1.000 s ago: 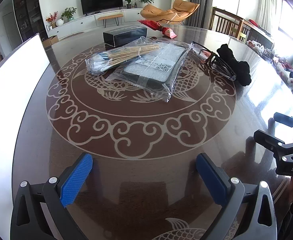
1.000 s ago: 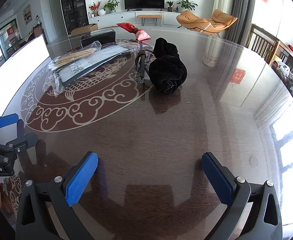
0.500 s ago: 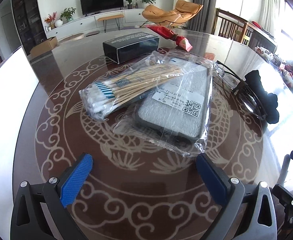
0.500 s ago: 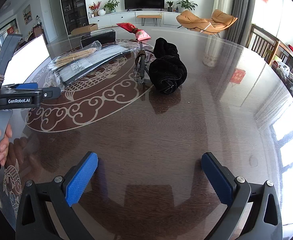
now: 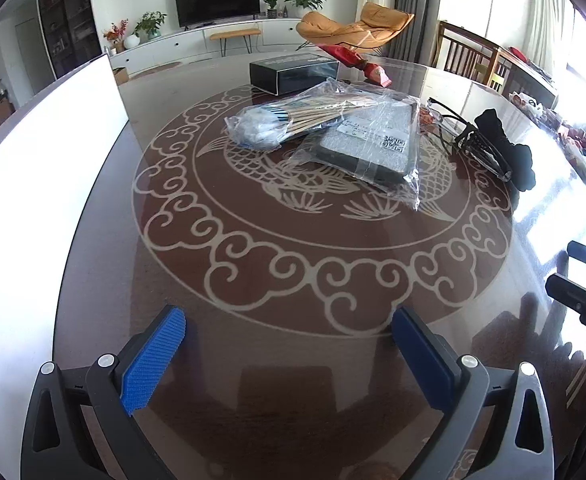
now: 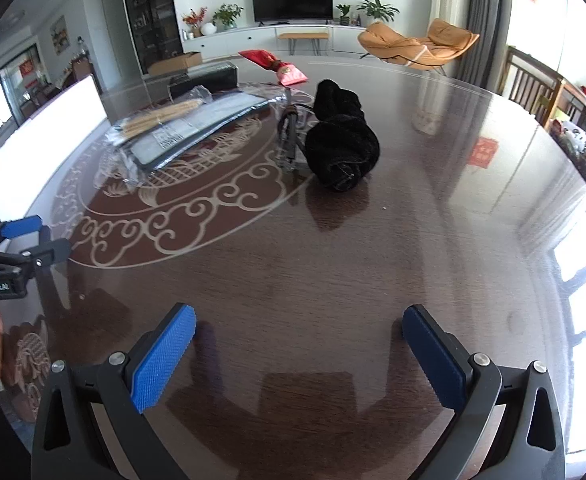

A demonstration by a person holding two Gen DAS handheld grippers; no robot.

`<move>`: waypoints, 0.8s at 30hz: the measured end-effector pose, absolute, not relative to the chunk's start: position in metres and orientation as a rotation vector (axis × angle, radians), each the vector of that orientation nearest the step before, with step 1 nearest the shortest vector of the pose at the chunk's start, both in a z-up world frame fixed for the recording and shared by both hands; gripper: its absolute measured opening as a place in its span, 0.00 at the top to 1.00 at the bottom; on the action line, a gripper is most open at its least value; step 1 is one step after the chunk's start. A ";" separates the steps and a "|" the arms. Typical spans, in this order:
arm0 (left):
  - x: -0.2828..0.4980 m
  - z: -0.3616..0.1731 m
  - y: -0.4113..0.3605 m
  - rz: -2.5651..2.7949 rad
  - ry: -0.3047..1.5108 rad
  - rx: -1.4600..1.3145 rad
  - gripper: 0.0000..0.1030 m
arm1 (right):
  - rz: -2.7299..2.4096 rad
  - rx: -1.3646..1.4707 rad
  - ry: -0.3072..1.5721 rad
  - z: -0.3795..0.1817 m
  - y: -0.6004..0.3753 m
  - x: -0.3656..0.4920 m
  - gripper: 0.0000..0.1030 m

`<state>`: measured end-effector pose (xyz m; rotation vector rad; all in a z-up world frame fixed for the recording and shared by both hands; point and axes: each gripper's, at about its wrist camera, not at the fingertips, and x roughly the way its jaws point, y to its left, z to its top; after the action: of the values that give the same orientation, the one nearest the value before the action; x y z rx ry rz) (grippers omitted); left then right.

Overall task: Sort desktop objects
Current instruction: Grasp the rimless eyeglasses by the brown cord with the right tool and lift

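Note:
On the round wooden table (image 5: 293, 280) lie a clear bag of cotton swabs (image 5: 289, 118), a grey pad in a clear bag (image 5: 373, 144), black glasses (image 5: 473, 142), a black rolled cloth (image 5: 513, 156) and a black box (image 5: 293, 72). My left gripper (image 5: 289, 344) is open and empty near the table's front, well short of the bags. My right gripper (image 6: 299, 344) is open and empty over bare wood, short of the black cloth (image 6: 341, 136) and glasses (image 6: 287, 136).
A white board (image 5: 33, 184) stands along the table's left side. A red packet (image 5: 357, 62) lies at the far edge behind the box. Wooden chairs (image 5: 469, 56) stand at the far right. The right gripper shows at the left view's right edge (image 5: 585, 292).
My left gripper first moved forward close to the bags, then pulled back and turned a little to the right. The right gripper has stayed in place.

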<state>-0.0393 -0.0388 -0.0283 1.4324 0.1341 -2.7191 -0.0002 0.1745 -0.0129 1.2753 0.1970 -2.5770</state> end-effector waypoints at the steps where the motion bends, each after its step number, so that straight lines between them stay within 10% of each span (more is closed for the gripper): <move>1: -0.039 -0.028 -0.039 -2.717 0.135 1.430 0.00 | -2.536 1.252 0.153 -0.011 0.174 -0.001 0.00; 16: -0.042 -0.029 -0.040 -2.715 0.138 1.427 0.00 | -2.316 1.315 -0.015 -0.001 0.166 -0.129 0.06; 19: -0.041 -0.028 -0.040 -2.714 0.141 1.427 0.00 | -2.309 1.344 0.082 0.000 0.146 -0.143 0.21; 21: -0.041 -0.028 -0.041 -2.714 0.141 1.427 0.00 | -2.325 1.346 0.214 -0.001 0.124 -0.147 0.55; 24: -0.041 -0.028 -0.041 -2.714 0.140 1.427 0.00 | -2.362 1.316 0.329 -0.001 0.108 -0.147 0.72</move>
<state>-0.0407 -0.0405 -0.0280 1.4273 0.1405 -2.7139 -0.1470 0.1083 -0.0013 1.3157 0.3289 -2.3618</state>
